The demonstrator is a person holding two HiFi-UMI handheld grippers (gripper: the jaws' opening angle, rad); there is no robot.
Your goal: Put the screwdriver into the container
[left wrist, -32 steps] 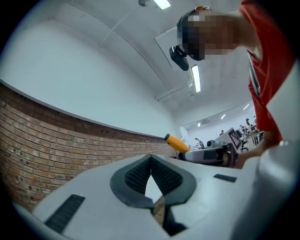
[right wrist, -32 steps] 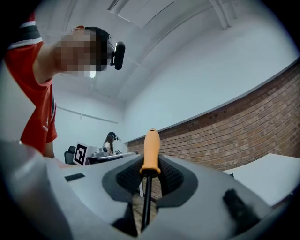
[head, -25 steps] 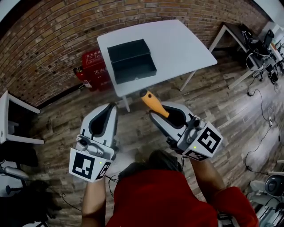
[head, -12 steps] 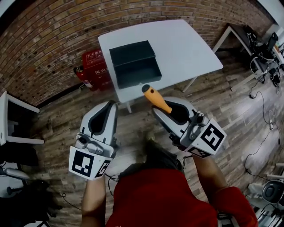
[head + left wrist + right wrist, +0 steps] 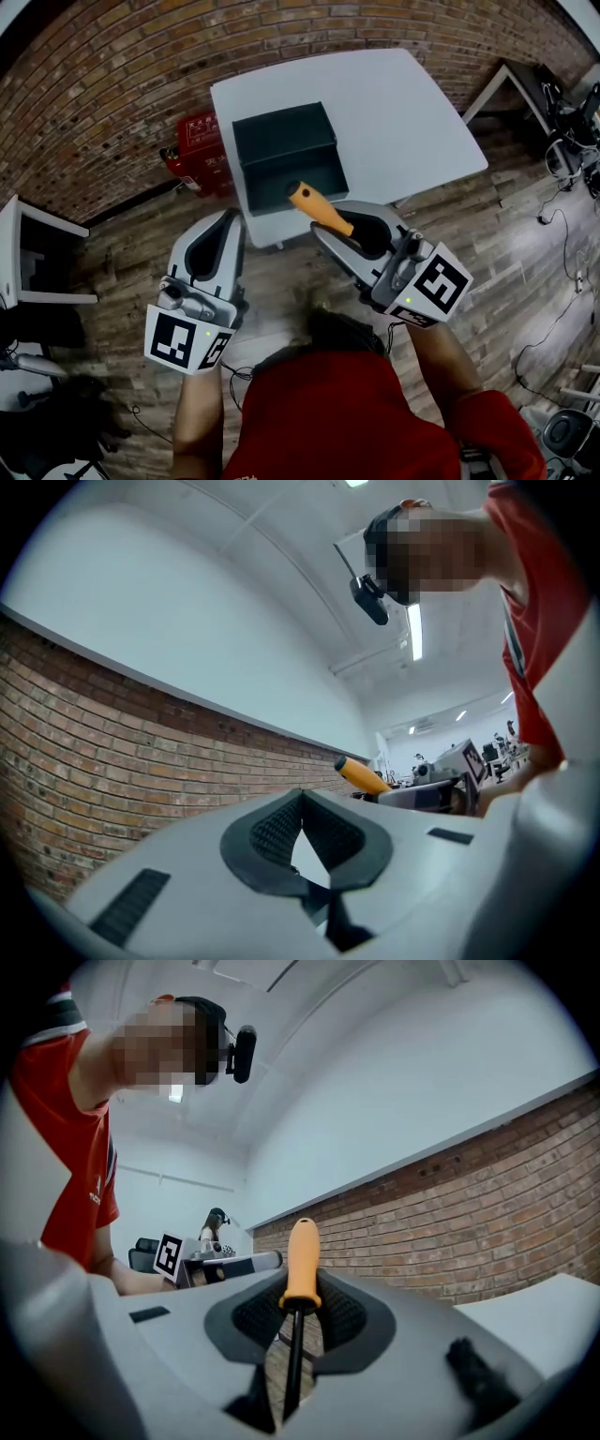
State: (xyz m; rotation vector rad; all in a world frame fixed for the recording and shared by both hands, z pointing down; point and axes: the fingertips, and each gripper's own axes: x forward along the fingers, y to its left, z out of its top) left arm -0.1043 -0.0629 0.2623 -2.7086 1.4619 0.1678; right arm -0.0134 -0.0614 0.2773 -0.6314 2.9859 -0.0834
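An open dark container (image 5: 284, 155) sits on the white table (image 5: 403, 103) near its front-left edge. My right gripper (image 5: 349, 232) is shut on a screwdriver (image 5: 319, 211). Its orange handle points up and forward, and its tip overlaps the container's front edge in the head view. In the right gripper view the orange handle (image 5: 302, 1260) rises from the jaws of the right gripper (image 5: 301, 1314), and the black shaft runs down between them. My left gripper (image 5: 230, 227) hangs left of it over the floor, shut and empty. The left gripper (image 5: 300, 803) view also shows the screwdriver (image 5: 361, 775).
Red fire-extinguisher boxes (image 5: 202, 141) stand by the brick wall (image 5: 94, 84) left of the table. A white stand (image 5: 19, 253) is at the far left. Desks with equipment and cables (image 5: 562, 103) fill the right side. Wooden floor (image 5: 281, 281) lies under both grippers.
Both grippers and the head view have come nearer the table. The screwdriver handle was over the floor before the table; now it reaches the container's front edge.
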